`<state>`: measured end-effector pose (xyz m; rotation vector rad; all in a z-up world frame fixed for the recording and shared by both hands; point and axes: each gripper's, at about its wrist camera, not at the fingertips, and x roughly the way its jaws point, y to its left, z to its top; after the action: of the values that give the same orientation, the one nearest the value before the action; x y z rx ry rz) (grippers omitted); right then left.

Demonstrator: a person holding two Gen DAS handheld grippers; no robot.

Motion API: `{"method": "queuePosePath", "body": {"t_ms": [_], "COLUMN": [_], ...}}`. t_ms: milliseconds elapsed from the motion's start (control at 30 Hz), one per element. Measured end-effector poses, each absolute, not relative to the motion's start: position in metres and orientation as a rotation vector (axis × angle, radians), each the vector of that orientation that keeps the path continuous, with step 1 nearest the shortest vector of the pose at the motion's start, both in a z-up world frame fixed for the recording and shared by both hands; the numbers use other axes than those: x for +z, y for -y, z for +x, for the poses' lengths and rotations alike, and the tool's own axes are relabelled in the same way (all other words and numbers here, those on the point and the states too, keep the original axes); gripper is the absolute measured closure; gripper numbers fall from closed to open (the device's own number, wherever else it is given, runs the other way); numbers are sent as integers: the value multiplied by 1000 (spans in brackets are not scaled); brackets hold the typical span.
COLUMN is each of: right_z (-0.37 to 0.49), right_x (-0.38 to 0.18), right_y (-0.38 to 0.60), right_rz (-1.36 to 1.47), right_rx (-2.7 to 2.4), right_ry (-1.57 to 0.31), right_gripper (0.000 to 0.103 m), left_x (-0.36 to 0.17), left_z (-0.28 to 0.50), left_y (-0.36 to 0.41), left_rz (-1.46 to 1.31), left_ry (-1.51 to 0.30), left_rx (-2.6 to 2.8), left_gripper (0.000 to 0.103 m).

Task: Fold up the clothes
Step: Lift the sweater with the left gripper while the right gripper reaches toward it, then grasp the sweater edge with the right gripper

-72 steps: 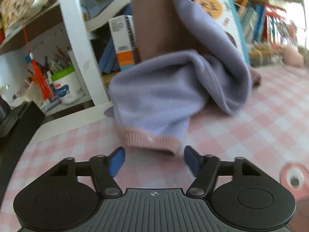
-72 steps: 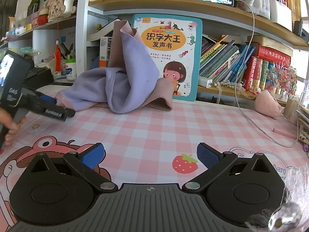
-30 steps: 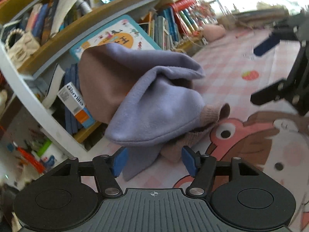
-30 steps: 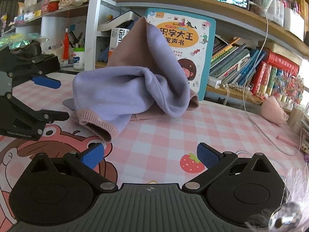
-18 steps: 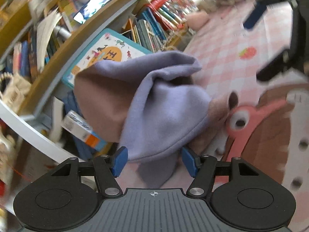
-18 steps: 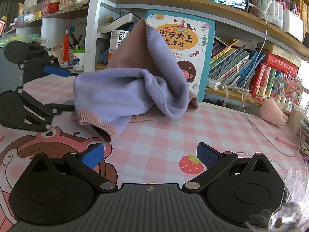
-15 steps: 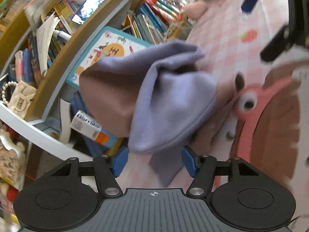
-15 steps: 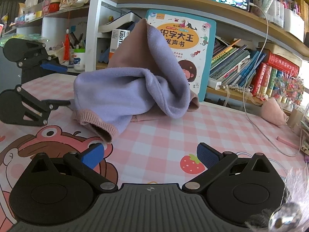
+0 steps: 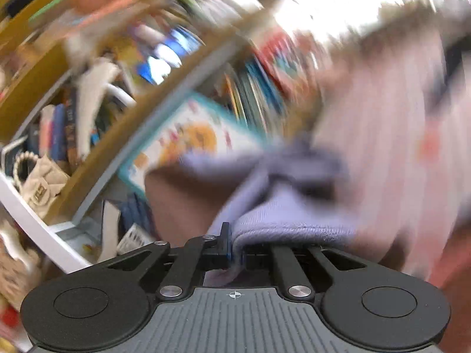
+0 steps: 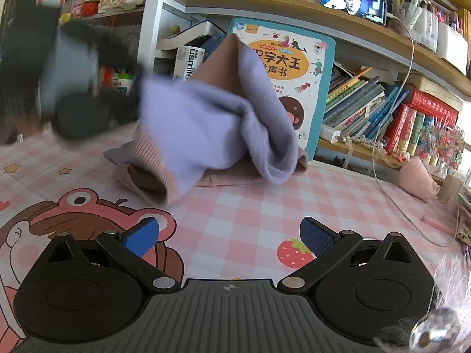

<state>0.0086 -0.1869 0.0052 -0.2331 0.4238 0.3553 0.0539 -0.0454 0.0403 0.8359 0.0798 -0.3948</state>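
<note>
Two grippers are working at one garment (image 10: 206,123), a lilac top with a pink ribbed cuff and a brown-pink inside, which is lying crumpled on the checked surface (image 10: 250,214) and leaning up against a picture book (image 10: 294,67) at the shelf. In the left wrist view the left gripper (image 9: 234,253) is pinching a lilac fold of the garment (image 9: 288,223); its jaws have just been closing, and they are now standing nearly together with the cloth pressed between the pads and draping off to the right over the linkage. Everything beyond those jaws is smearing with motion blur. From the right wrist view that same gripper is showing only as a dark blur (image 10: 88,94) at the garment's left edge, where the cloth is lifting off the surface. The right gripper (image 10: 229,235) is hanging low over the surface, jaws spread wide with nothing between them, and the garment is sitting well ahead of them and a little to their left, its cuff being the nearest part.
</note>
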Motion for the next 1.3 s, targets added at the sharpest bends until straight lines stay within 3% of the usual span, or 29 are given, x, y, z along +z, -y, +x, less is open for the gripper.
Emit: {"method": "queuePosePath", "body": {"t_ms": [267, 467, 733, 800, 867, 900, 967, 1133, 1300], "right_z": [-15, -48, -51, -44, -35, -29, -19, -6, -21], "right_x": [6, 4, 1, -1, -5, -8, -17, -13, 47], "right_y": [171, 154, 178, 181, 176, 170, 161, 178, 219], "right_rz": [-348, -411, -524, -564, -621, -663, -753, -700, -497], "right_rx": [475, 587, 316, 304, 353, 386, 419, 417, 261], "right_ry": [-325, -341, -278, -270, -262, -265, -276, -278, -108], "right_gripper": [0, 1, 5, 16, 42, 50, 91, 98, 98], "left_x": [113, 143, 155, 156, 157, 158, 158, 152, 137], "left_z": [40, 50, 37, 34, 30, 27, 22, 3, -26], "left_y": [78, 90, 77, 69, 59, 54, 40, -12, -56], "left_rz": [648, 492, 449, 430, 407, 401, 390, 336, 283], "left_ry": [-55, -85, -65, -66, -67, -66, -64, -86, -91], "left_rx": [-596, -603, -573, -565, -554, -544, -512, -373, -248], "left_gripper": [95, 95, 95, 95, 95, 95, 95, 95, 95]}}
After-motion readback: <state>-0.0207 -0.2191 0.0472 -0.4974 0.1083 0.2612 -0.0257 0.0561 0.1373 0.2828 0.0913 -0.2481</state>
